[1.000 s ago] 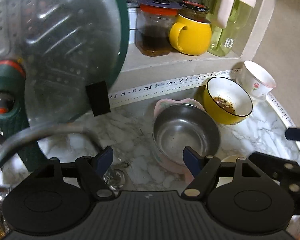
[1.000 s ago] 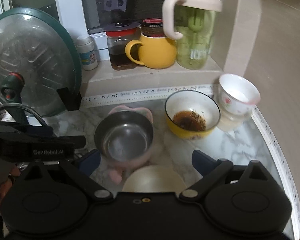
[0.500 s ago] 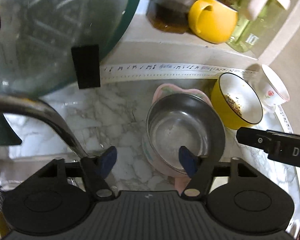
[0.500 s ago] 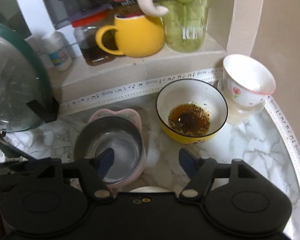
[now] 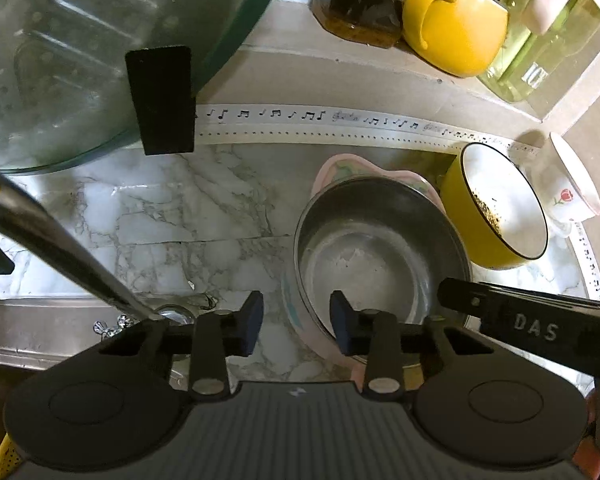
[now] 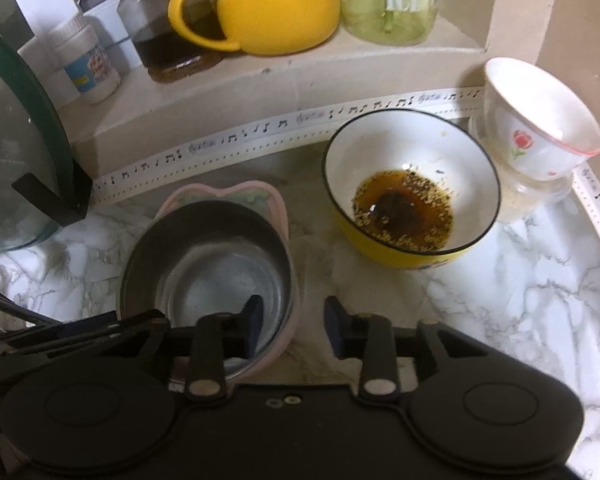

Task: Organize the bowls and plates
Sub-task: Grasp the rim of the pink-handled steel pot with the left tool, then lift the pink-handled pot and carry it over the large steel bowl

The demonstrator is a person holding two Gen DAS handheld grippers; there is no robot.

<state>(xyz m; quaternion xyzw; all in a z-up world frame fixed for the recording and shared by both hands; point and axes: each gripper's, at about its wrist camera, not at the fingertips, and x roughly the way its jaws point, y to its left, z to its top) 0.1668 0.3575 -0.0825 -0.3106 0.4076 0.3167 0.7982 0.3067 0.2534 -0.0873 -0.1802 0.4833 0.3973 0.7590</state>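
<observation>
A steel bowl (image 5: 380, 256) sits nested in a pink bowl (image 5: 340, 168) on the marble counter (image 5: 180, 220). My left gripper (image 5: 296, 322) straddles their left wall, one finger inside the steel bowl and one outside. Its jaws are closing, with gaps still showing at both pads. My right gripper (image 6: 294, 320) straddles the right wall of the steel bowl (image 6: 216, 276) the same way, jaws closing and not touching. A yellow bowl (image 6: 408, 168) with dark sauce dregs stands to the right. Beyond it is a white rose-print cup (image 6: 540, 128).
A large glass lid (image 5: 80, 40) with a green rim leans at the back left. A chrome faucet (image 5: 60, 248) crosses the left above the sink edge (image 5: 40, 320). On the ledge behind stand a yellow mug (image 5: 460, 28), jars and a green pitcher.
Both grippers have come down and closer to the nested bowls, and both pairs of jaws have narrowed from wide open to a small gap around the bowl walls.
</observation>
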